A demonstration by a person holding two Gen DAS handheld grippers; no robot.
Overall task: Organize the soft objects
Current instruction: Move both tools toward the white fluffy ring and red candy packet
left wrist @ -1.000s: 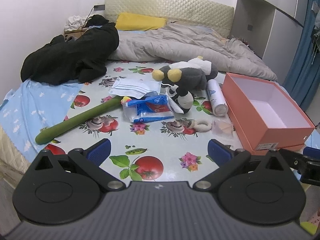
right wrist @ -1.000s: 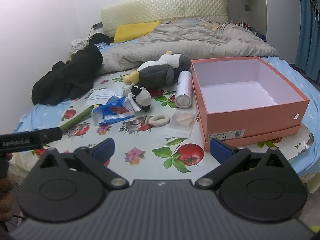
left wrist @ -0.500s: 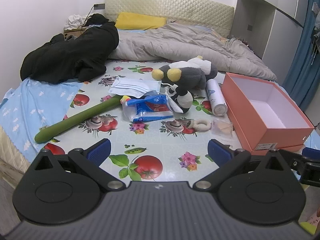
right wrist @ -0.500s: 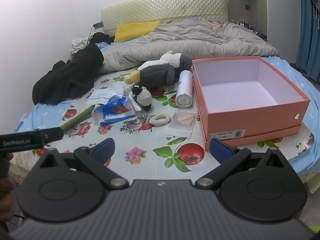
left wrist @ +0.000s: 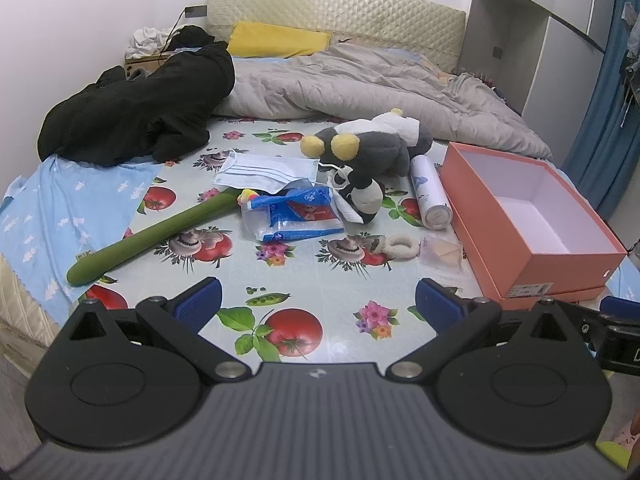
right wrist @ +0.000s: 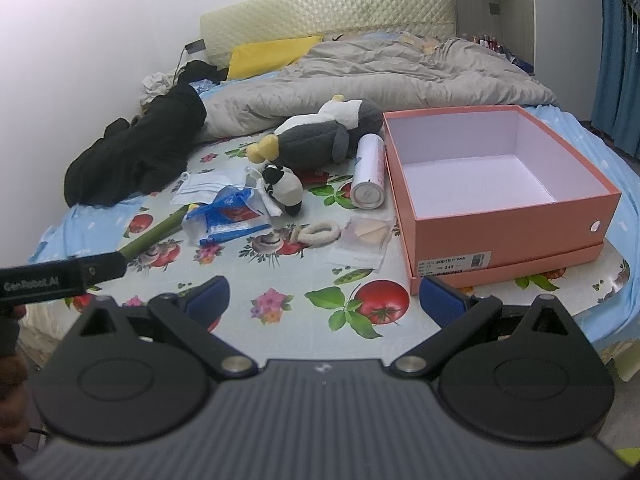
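Little has moved; box (right wrist: 504, 220) seemingly overhangs cloth (right wrist: 280, 312).

Glossy vinyl tablecloth (left wrist: 304, 280); fuzzy plush penguin (left wrist: 372, 148); matt cardboard box (right wrist: 500, 224).

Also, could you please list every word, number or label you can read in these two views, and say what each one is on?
"GenRobot.AI": white letters on the side of the left gripper, seen in the right wrist view.
"80015" and "245": on the white label on the front of the orange box; its smaller print and barcode are too blurred to read.
Blue tissue packet: printed, but illegible.
White spray can: a blue mark only, unreadable.
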